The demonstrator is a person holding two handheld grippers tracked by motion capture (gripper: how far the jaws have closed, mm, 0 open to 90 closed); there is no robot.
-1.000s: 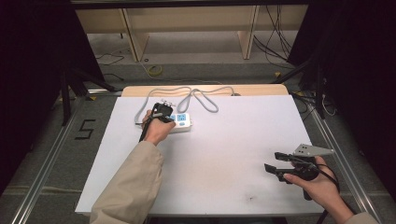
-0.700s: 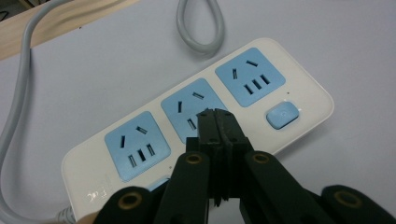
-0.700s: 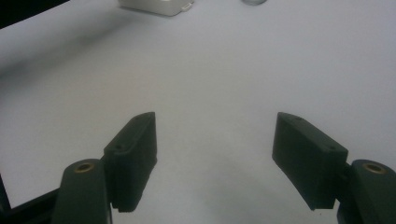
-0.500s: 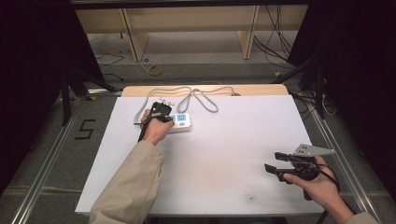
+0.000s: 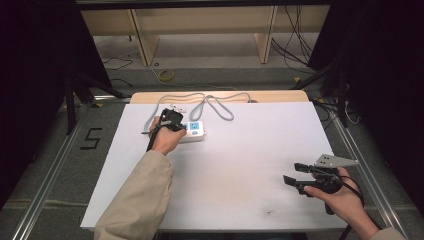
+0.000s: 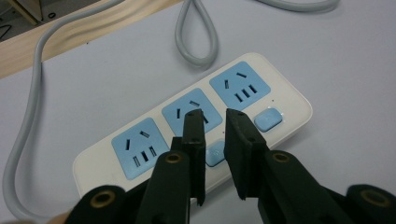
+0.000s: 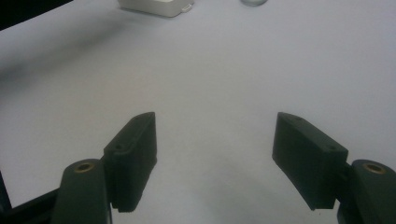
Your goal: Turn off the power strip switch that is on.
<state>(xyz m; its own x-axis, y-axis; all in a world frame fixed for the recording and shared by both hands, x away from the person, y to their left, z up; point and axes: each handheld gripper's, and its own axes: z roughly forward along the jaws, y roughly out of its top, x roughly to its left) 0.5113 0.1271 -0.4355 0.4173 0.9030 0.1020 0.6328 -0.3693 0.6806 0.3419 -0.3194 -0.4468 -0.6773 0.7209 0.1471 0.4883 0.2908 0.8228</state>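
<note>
A white power strip (image 6: 289, 100) with three blue sockets and a blue switch (image 6: 268, 117) lies at the far left of the white table (image 5: 250, 150). Its grey cable (image 5: 215, 102) loops behind it. My left gripper (image 6: 215, 116) hovers just over the strip's (image 5: 196, 129) middle socket. Its jaws have just been opening, and a narrow gap with nothing in it now stands between them. In the high view the left gripper (image 5: 172, 119) sits at the strip's left end. My right gripper (image 5: 290, 172) rests near the front right corner, and its jaws (image 7: 215, 135) are spread wide over bare table.
A wooden strip (image 5: 220, 95) edges the table's far side, and the cable (image 6: 196, 42) runs across it. Beyond it stand wooden shelf legs (image 5: 142, 42) and floor cables. A floor mark shaped like a 5 (image 5: 92, 139) lies left of the table.
</note>
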